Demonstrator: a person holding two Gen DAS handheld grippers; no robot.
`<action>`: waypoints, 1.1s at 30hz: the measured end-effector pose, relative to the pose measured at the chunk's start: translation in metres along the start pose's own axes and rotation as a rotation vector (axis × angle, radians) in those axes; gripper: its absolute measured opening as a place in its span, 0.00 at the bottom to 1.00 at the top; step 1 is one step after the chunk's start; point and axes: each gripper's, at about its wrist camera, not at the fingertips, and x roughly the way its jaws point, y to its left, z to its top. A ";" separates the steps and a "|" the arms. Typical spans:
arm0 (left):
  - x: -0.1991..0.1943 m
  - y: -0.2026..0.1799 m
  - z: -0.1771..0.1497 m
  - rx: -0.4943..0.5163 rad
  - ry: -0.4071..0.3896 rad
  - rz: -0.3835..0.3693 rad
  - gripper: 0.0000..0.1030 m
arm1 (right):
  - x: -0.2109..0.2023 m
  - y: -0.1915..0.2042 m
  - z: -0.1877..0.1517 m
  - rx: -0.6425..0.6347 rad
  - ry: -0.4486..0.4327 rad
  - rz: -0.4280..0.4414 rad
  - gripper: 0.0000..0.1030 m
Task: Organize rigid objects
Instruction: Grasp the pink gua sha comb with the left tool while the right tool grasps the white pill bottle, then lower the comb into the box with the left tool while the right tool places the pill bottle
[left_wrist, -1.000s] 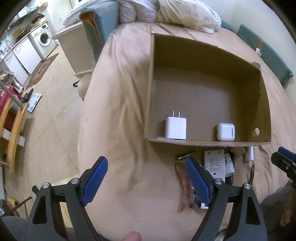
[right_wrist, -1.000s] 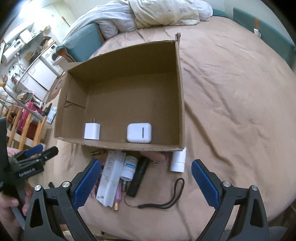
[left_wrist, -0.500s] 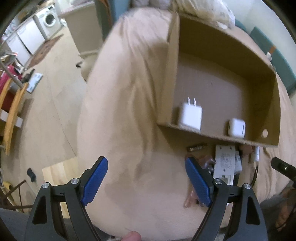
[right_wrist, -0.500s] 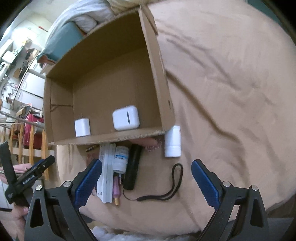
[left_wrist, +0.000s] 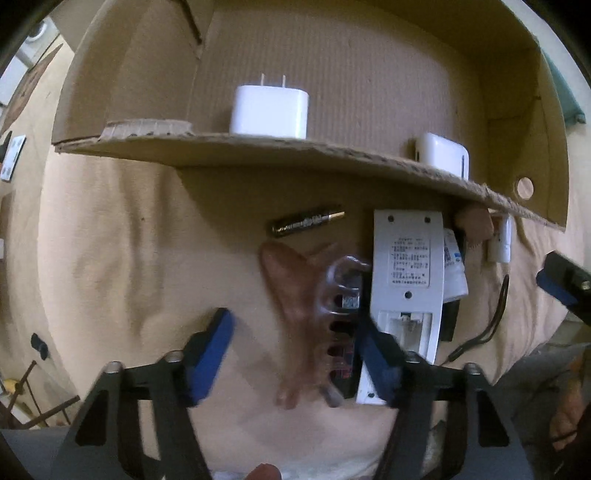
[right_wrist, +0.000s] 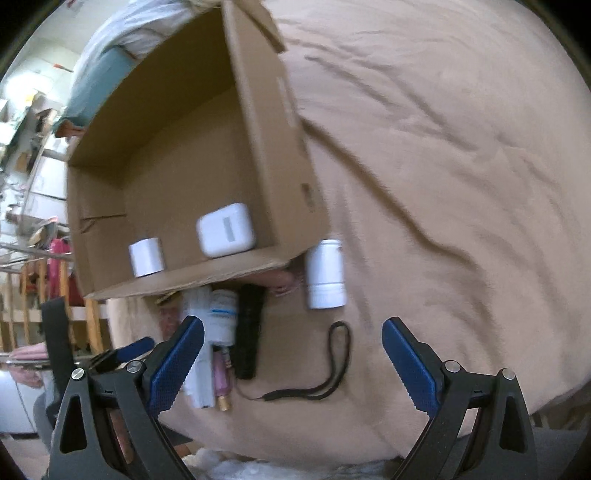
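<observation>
**Browns, whites and blue pads**

Brown cardboard box (left_wrist: 332, 74) holds a white charger (left_wrist: 269, 114) and white case (right_wrist: 226, 229). Just outside its near wall: black-and-gold battery (left_wrist: 306, 223), translucent brown hair clip (left_wrist: 295, 295), white remote (left_wrist: 406, 266), black flashlight (right_wrist: 249, 332), white bottle (right_wrist: 326, 274). Tan bedspread (right_wrist: 461, 184).

Motion-blurred: left gripper (left_wrist: 295, 343) fingers and brown hair claw clip (left_wrist: 295, 321) between them. White earbud case (left_wrist: 443, 157) half hidden behind cardboard box (left_wrist: 332, 151) front wall. Label text on white remote (left_wrist: 408, 280) too small to read. Pink item (left_wrist: 474, 223) under box edge mostly hidden, unidentifiable.
</observation>
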 end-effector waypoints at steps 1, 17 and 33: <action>0.001 0.001 -0.001 0.002 -0.001 -0.012 0.36 | 0.004 -0.002 0.002 0.002 0.016 -0.014 1.00; -0.009 0.034 -0.004 -0.027 -0.017 0.078 0.32 | 0.058 0.013 0.024 -0.106 0.093 -0.232 0.30; 0.012 0.014 0.009 0.006 0.007 0.134 0.32 | 0.080 0.036 0.004 -0.186 0.108 -0.282 0.27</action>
